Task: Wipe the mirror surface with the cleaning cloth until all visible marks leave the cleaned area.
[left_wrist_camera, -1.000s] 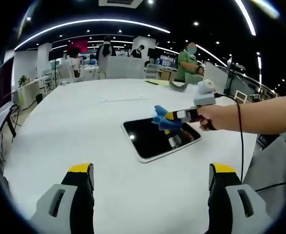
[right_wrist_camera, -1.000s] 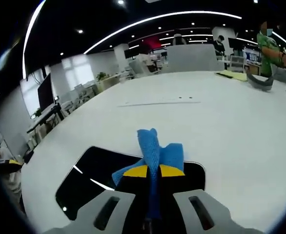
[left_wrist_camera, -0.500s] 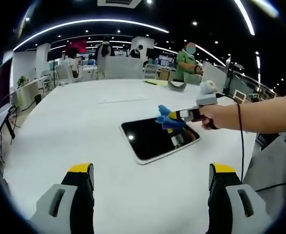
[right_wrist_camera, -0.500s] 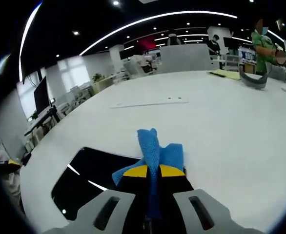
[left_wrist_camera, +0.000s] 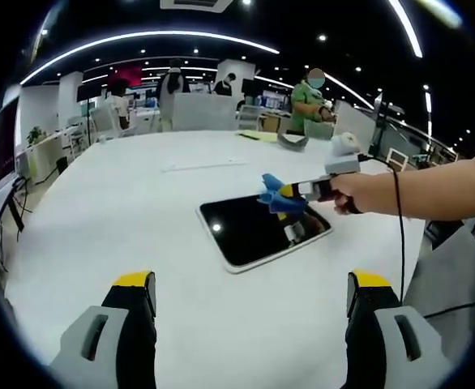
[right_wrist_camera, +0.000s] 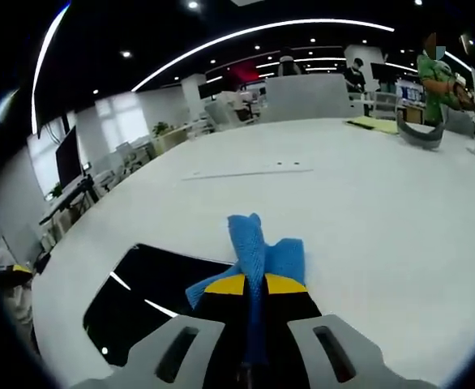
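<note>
The right gripper (left_wrist_camera: 280,195) is pinching the blue cleaning cloth (right_wrist_camera: 258,251) tight and has lifted slightly off the mirror (left_wrist_camera: 258,229), now hovering over its far edge on the white table (left_wrist_camera: 124,211). The left gripper (left_wrist_camera: 250,288) is waiting spread wide. Probably repositioning between strokes; marks are too faint to judge.

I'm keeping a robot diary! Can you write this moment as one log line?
right gripper: shut on blue cloth | cloth: over mirror's edge | left gripper: open, holding nothing | table: white
</note>
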